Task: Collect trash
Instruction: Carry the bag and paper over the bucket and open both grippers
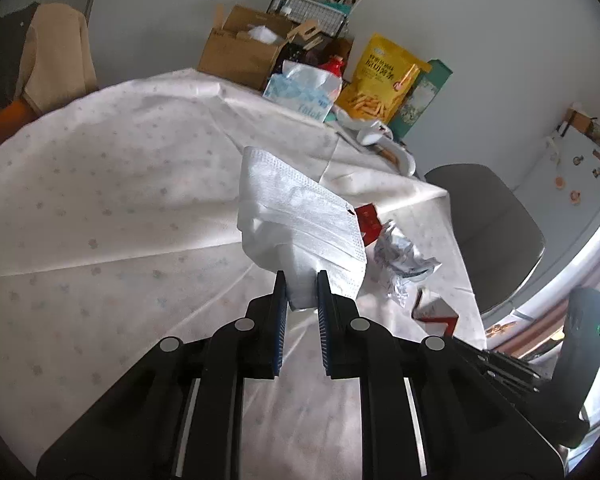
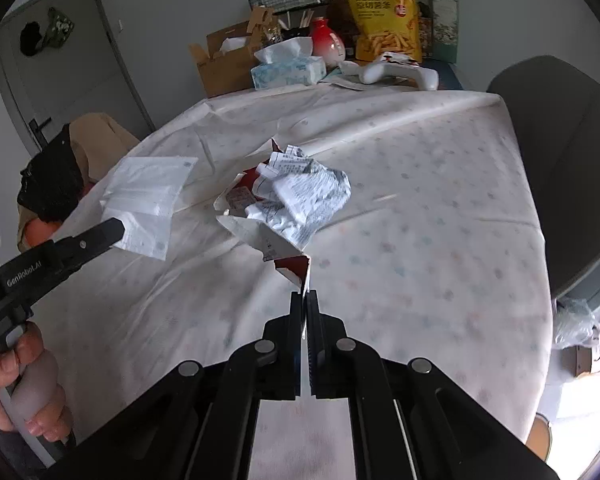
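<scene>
**Describer:** Left claw [image 1: 302, 276] is clamped on a white face mask [image 1: 300, 216] together with a folded white tissue, both lifted clear of the surface [image 1: 100, 184]. Your right claw [image 2: 305, 294] is clenched on the edge of a torn red-and-white carton [image 2: 288, 260], which lies on the cloth with a crumpled printed wrapper [image 2: 300, 196] resting on its far end.

**Listener:** Which step am I on?

**Describer:** You appear to be mid-collection, a piece of trash in each claw. The wrapper is not yet gathered. Next, you likely carry both loads to a bin; none is visible in either view. Lift the carton gently, since the wrapper looks loose and may slide off.

**Listener:** What does each view add?

**Describer:** Your right view shows your left hand [image 2: 24, 392] on its handle, with the mask hanging sideways near the surface's left edge. Your left view shows the grip on the mask closely, and a second red carton scrap [image 1: 436, 312] near the right edge, just beside the wrapper.
</scene>
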A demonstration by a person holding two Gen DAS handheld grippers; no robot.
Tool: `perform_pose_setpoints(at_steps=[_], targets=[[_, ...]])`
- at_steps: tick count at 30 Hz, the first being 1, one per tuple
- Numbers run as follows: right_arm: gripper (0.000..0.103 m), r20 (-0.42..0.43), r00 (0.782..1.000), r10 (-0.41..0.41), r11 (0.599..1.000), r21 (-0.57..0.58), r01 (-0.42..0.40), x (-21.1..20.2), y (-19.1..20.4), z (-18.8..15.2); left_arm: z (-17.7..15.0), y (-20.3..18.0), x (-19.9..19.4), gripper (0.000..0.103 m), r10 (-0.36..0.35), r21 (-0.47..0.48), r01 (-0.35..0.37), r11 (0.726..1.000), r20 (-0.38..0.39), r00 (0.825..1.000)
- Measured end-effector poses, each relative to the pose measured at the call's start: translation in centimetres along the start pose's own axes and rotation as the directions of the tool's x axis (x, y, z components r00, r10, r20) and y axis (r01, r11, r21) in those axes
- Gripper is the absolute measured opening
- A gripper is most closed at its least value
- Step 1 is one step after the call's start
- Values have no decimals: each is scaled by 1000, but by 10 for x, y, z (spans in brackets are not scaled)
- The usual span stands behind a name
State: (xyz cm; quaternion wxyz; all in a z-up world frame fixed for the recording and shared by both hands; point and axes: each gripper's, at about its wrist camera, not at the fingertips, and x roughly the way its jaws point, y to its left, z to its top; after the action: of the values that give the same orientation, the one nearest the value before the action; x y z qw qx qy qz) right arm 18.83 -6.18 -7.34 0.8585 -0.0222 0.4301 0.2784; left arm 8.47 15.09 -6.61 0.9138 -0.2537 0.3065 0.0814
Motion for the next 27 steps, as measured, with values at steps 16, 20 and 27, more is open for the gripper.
perform_pose_setpoints(at_steps=[16,20,27], targets=[[4,82,994,-75,989,134,63,-75,-70,-31,-17,-63,-17,15,-89,104,89,991,-5,996],[4,90,989,-113,979,179,96,-90,-93,-40,-27,-85,-10,15,-120,134,123,983,-32,992],[4,87,976,-202,950,261,173,-117,-141,-64,-45,-126,-2,15,-179,198,191,961,-77,981]])
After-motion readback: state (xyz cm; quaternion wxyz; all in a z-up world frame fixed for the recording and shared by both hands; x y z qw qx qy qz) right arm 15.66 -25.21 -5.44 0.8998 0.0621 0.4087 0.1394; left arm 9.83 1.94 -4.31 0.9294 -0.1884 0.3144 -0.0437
